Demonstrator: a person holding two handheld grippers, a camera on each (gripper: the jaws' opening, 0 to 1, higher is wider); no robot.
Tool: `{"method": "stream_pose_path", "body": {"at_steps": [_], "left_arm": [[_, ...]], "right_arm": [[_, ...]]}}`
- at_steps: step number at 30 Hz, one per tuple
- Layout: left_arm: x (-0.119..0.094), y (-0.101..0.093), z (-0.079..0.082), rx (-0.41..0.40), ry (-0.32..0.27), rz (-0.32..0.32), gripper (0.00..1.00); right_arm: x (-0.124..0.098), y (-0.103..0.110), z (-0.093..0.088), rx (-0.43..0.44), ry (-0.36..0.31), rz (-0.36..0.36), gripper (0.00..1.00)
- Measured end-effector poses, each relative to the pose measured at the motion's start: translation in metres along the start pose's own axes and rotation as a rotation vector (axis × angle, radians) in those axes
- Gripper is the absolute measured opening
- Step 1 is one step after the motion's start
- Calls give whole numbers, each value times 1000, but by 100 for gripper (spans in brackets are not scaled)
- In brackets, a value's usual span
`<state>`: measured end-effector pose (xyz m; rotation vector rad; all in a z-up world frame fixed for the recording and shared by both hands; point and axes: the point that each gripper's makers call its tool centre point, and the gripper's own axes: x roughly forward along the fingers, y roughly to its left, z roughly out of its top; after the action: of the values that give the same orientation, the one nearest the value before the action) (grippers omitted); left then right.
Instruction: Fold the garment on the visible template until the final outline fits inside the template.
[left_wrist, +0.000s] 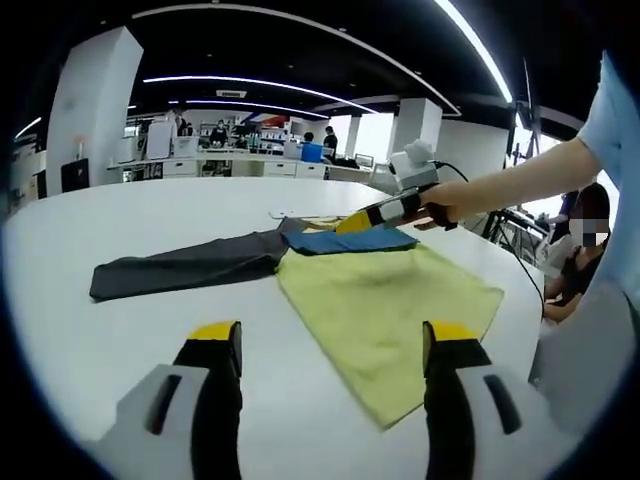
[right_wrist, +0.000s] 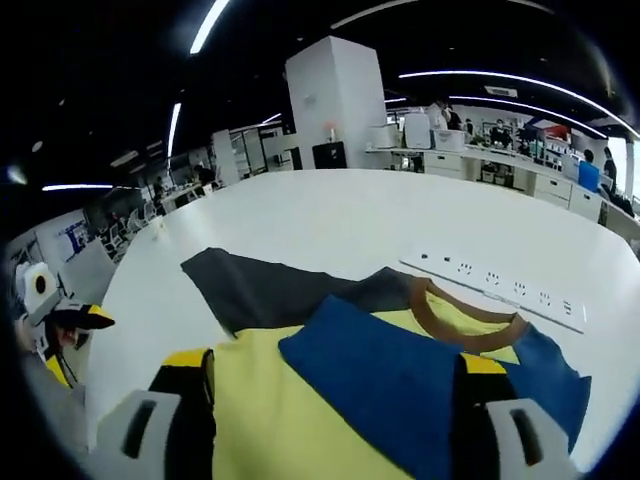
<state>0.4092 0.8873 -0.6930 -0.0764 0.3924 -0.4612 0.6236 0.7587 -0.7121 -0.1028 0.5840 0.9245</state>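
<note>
A T-shirt lies flat on the white table (left_wrist: 150, 210). Its yellow-green body (left_wrist: 390, 300) spreads ahead of my left gripper (left_wrist: 333, 345), which hovers open above the near hem with nothing between its jaws. A dark grey sleeve (left_wrist: 190, 265) stretches out to the left. A blue sleeve (left_wrist: 350, 240) is folded onto the body at the far side. My right gripper (left_wrist: 352, 222) reaches in from the right over that blue sleeve. In the right gripper view, the right gripper (right_wrist: 333, 385) stands open just above the blue sleeve (right_wrist: 400, 370), near the brown collar (right_wrist: 465, 325) and the grey sleeve (right_wrist: 260, 285).
A white power strip (right_wrist: 500, 280) lies on the table just past the collar. The left gripper (right_wrist: 70, 320) shows at the left edge of the right gripper view. A person's arm (left_wrist: 510, 185) holds the right gripper. Desks and seated people are far behind.
</note>
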Motion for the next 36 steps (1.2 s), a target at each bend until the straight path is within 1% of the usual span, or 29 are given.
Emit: {"method": "stream_pose_path", "body": {"at_steps": [2,4,5,7,12,17,28,31,33,35,36], "left_arm": [[1,-1,-1,-3,5,-6,71],[1,-2,-2,-7,4,-9,71],[1,-2,-2,-9,4,-10,71],[1,-1,-2,-14,5,-9,70],[1,-1,-1,-34,-2,-8,70],[1,1,-3,-49,-1,-4,70],[2,3,-9,-92,7,-8,70],[1,6,-6,-117,-8,-14,69],[2,13,-5,-124,-6,0,68],[3,19,-1,-118,-6,9,68],[4,22,4,-116,-10,9,68]], "right_arm": [[-10,-3,-7,6,1,-7,100],[-20,-9,-11,-2,-4,-21,100],[-26,-13,-14,10,-7,-30,100],[-35,-17,-14,28,-27,-31,100],[-57,-32,-23,30,-22,-64,100],[-76,-45,-27,61,-48,-94,100],[-107,-52,-42,97,-81,-122,100],[-116,-52,-48,107,-91,-127,100],[-124,-51,-51,106,-97,-129,100],[-131,-51,-54,113,-104,-132,100],[-136,-50,-56,113,-108,-134,100]]}}
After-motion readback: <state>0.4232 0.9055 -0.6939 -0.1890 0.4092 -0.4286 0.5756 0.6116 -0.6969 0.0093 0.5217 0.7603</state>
